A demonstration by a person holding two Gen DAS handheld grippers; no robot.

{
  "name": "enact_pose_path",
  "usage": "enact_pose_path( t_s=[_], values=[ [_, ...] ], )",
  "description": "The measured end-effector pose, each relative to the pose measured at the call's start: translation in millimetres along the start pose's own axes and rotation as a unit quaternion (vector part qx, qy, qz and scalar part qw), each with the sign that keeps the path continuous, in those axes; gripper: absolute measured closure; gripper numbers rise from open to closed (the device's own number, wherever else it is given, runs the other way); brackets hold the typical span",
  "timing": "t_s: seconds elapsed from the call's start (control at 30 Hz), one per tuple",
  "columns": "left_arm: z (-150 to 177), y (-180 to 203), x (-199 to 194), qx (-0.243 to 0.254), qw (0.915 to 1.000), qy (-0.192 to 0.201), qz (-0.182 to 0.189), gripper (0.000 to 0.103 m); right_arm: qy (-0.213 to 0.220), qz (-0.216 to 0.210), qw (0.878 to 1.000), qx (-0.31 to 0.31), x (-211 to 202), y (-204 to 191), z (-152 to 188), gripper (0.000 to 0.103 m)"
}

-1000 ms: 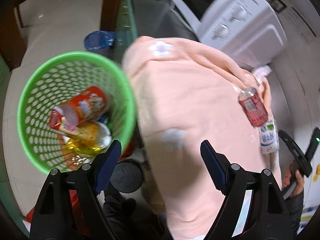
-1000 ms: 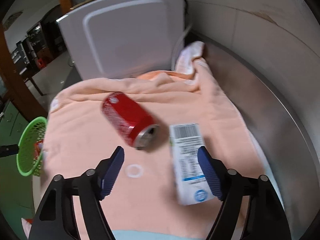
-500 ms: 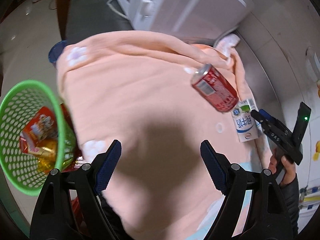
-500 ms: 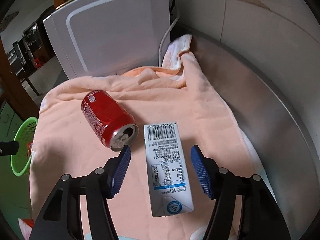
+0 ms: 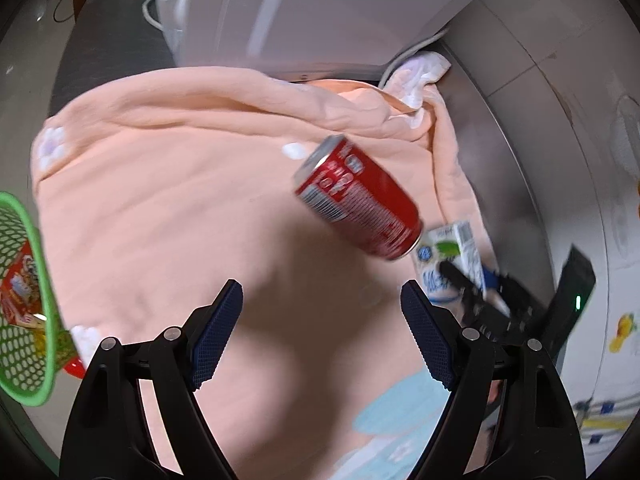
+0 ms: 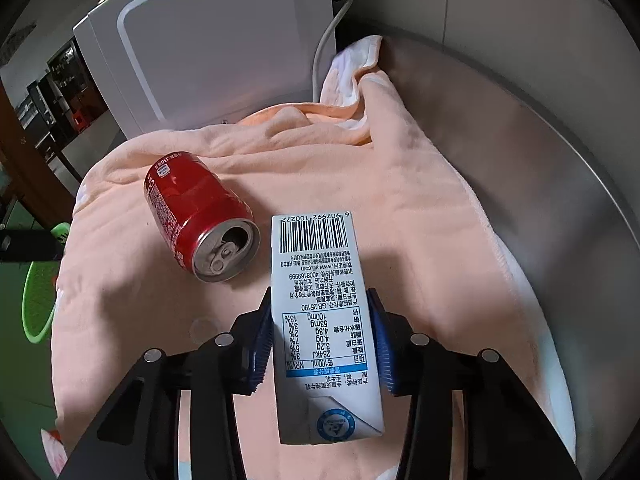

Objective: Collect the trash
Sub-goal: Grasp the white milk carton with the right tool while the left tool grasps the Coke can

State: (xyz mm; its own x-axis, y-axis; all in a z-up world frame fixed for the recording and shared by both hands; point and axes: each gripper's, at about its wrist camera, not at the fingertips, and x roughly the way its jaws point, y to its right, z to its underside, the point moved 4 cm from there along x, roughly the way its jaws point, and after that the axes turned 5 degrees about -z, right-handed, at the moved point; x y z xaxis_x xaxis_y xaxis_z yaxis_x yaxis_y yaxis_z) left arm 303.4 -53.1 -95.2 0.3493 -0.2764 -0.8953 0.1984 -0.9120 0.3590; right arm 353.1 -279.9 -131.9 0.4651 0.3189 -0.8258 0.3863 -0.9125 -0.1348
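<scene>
A red soda can (image 6: 198,214) lies on its side on the peach towel (image 6: 400,200), opened end toward me; it also shows in the left wrist view (image 5: 358,200). A white milk carton (image 6: 320,312) lies flat beside it. My right gripper (image 6: 322,340) is closed around the carton, blue pads against both its sides; in the left wrist view this gripper (image 5: 480,292) covers part of the carton (image 5: 452,252). My left gripper (image 5: 322,330) is open and empty above the towel, short of the can. A green basket (image 5: 24,300) with wrappers sits at far left.
A white appliance (image 6: 224,52) stands behind the towel with a grey cable (image 6: 324,44) down its side. The metal counter (image 6: 520,140) runs along the right under a tiled wall. The basket's rim (image 6: 38,300) shows left in the right wrist view.
My right gripper moved forward over the carton and closed onto its sides. My left gripper swung right from the basket toward the can and stayed open.
</scene>
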Motion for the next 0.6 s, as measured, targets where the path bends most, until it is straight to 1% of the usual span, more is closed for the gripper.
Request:
enact_pose_path(
  t_s=[0.13, 0.3, 0.33, 0.43, 0.5, 0.6],
  values=[
    [-18.9, 12.9, 16.4, -0.032, 0.9995, -0.006, 0.003, 0.023, 0.005, -0.002, 1.000, 0.000, -11.1, 1.9, 8.9, 0.062],
    [-36.9, 22.6, 32.4, -0.064, 0.9979, -0.007, -0.006, 0.023, 0.010, -0.002, 1.000, 0.001, -25.6, 6.2, 21.1, 0.062],
    [-40.9, 22.8, 35.8, -0.074, 0.9971, -0.006, -0.013, 0.023, 0.011, -0.002, 1.000, 0.002, -27.9, 6.8, 23.4, 0.062],
    [-48.8, 23.1, 45.5, -0.106, 0.9941, -0.011, -0.015, 0.023, 0.013, -0.006, 1.000, 0.004, -32.3, 7.9, 29.8, 0.062],
    [-52.5, 23.8, 51.5, -0.119, 0.9927, -0.014, -0.014, 0.023, 0.014, -0.007, 1.000, 0.005, -34.2, 7.8, 33.4, 0.062],
    [-56.4, 25.5, 62.2, -0.133, 0.9906, -0.018, -0.027, 0.023, 0.014, -0.011, 1.000, 0.007, -36.4, 7.2, 38.9, 0.062]
  ],
)
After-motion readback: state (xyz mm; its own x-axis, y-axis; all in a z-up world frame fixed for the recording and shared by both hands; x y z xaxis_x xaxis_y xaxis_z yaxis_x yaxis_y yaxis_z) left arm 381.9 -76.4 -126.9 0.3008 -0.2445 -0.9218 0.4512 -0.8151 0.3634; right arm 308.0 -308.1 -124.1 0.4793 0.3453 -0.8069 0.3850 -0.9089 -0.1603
